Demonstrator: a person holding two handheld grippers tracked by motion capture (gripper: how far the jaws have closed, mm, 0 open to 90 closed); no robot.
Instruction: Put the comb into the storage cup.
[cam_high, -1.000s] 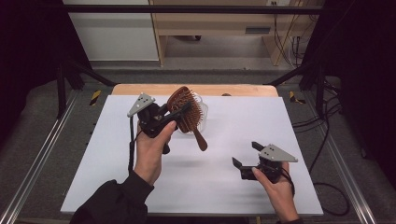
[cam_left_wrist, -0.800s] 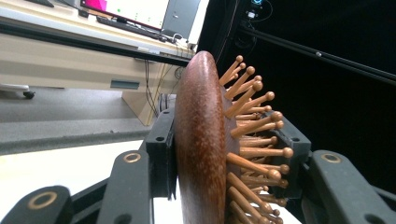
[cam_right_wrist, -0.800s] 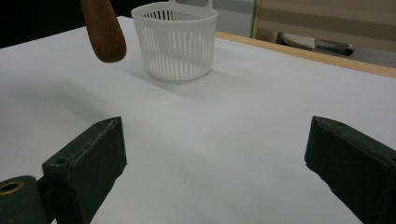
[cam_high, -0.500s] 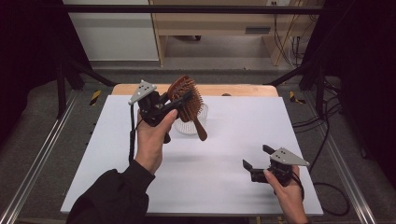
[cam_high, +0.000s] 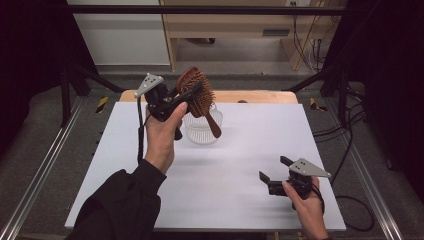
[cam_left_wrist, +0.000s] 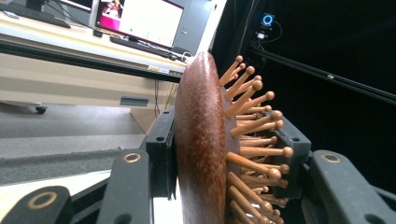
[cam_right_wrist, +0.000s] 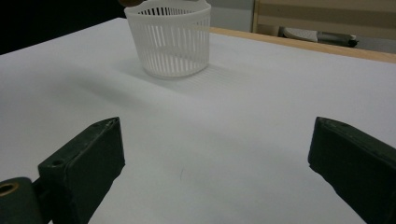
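Your left gripper is raised above the far left part of the white table, its jaws clamped on the head of a brown wooden paddle hairbrush with round-tipped wooden pins. The brush handle slants down over the rim of the white slotted plastic basket, which stands on the table directly below. Your right gripper rests low at the near right, well apart from the basket, jaws wide apart and holding nothing.
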